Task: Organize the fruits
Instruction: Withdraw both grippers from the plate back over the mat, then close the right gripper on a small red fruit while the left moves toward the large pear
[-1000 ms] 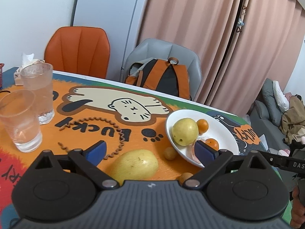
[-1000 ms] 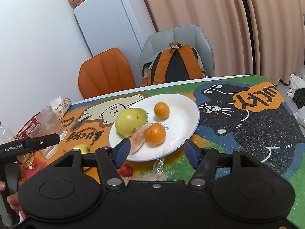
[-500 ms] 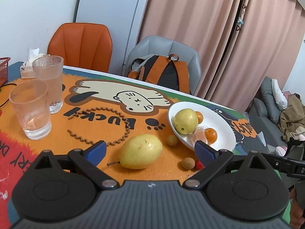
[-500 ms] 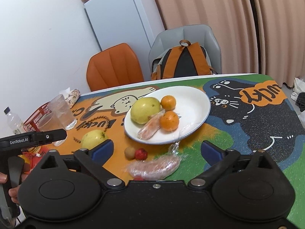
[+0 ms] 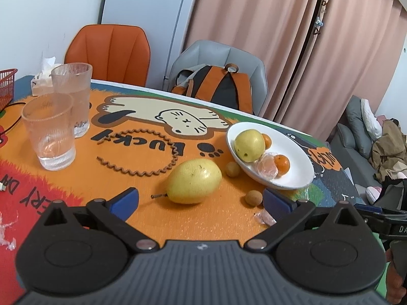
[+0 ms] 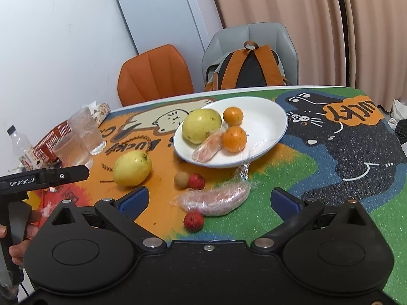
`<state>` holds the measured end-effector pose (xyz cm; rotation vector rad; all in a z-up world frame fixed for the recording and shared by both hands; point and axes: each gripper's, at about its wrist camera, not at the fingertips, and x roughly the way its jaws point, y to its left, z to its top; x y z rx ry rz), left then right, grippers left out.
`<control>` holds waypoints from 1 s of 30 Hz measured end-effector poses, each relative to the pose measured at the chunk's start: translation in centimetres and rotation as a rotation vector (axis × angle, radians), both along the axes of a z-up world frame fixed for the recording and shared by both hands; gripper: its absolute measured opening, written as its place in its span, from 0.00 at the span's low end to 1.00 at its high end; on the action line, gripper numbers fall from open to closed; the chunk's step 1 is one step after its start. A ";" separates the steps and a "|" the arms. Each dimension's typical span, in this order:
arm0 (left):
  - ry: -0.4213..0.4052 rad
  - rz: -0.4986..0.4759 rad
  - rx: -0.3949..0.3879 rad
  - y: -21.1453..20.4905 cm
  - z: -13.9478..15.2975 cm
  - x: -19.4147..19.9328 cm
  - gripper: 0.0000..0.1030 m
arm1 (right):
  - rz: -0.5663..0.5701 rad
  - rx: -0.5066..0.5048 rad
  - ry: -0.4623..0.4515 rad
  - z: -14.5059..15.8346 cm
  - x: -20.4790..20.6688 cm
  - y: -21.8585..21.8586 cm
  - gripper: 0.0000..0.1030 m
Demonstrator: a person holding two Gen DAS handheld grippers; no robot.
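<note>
A white plate point(image 6: 267, 117) holds a greenish pear point(image 6: 202, 125), two oranges point(image 6: 234, 138) and a plastic-wrapped piece point(image 6: 207, 148). A second wrapped piece point(image 6: 213, 198) lies on the mat just ahead of my right gripper point(image 6: 208, 202), which is open and empty. Two small red fruits point(image 6: 193, 221) and a longan point(image 6: 181, 180) lie beside it. A large yellow pear point(image 5: 194, 181) rests on the orange mat right in front of my left gripper point(image 5: 201, 199). Its jaws are opening and touch nothing. Two longans point(image 5: 232, 169) sit between this pear and the plate point(image 5: 292, 152).
Two ribbed glasses point(image 5: 54, 132) stand at the left, with a red basket point(image 5: 6, 86) and tissues behind. A brown zigzag cord point(image 5: 142, 152) loops on the mat. An orange chair point(image 5: 109, 53) and a grey chair with a backpack point(image 5: 218, 89) stand behind the table.
Both grippers have drawn back from the plate. The right jaws have spread wide, and the wrapped piece now lies in plain view on the mat before them.
</note>
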<state>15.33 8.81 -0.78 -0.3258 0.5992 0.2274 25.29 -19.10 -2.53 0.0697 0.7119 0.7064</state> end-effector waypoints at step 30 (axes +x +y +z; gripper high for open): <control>0.058 -0.036 -0.024 1.7 -2.9 -0.9 1.00 | 0.064 -0.081 0.024 -3.2 -1.8 4.4 0.57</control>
